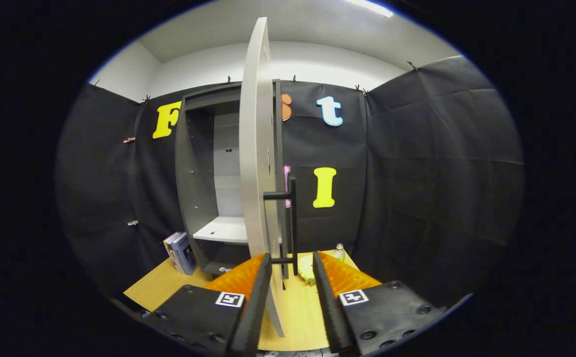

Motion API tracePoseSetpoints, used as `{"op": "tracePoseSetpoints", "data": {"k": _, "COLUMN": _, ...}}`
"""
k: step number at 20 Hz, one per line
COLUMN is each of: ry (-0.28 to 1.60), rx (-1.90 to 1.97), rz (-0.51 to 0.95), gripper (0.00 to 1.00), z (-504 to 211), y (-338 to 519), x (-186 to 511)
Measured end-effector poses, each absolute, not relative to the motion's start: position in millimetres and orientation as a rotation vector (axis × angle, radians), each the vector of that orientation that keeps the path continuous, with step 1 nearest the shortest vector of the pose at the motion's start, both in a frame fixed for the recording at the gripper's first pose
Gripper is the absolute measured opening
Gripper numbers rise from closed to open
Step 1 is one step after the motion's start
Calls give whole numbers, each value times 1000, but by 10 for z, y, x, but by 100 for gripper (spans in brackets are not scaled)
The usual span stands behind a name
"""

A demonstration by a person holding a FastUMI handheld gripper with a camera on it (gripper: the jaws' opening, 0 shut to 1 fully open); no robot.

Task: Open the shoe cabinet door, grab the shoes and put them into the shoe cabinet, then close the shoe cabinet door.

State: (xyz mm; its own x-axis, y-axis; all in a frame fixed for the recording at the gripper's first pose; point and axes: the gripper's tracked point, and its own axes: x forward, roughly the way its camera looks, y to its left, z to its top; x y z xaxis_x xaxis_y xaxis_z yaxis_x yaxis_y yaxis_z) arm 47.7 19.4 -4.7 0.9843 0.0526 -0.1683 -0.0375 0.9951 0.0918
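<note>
The gripper (291, 263) stood with its jaws apart around the bar handle (293, 225) of the shoe cabinet (196, 188) door (256, 148), which stood swung well open, so next it likely needed to release and fetch the yellowish shoe (307, 268) beyond.

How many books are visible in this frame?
2 books, leaning side by side on the table against the cabinet's left base. More may be hidden behind the open door, which stands between the open gripper's fingers.
</note>
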Motion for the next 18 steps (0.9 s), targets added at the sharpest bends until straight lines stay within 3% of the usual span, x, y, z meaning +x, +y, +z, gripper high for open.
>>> {"op": "tracePoseSetpoints", "data": {"k": 4, "ry": 272, "rx": 73, "rz": 75, "gripper": 100, "z": -262, "y": 317, "x": 202}}
{"op": "tracePoseSetpoints", "data": {"k": 18, "ry": 644, "rx": 172, "rz": 268, "gripper": 99, "z": -1116, "y": 1190, "x": -293}}
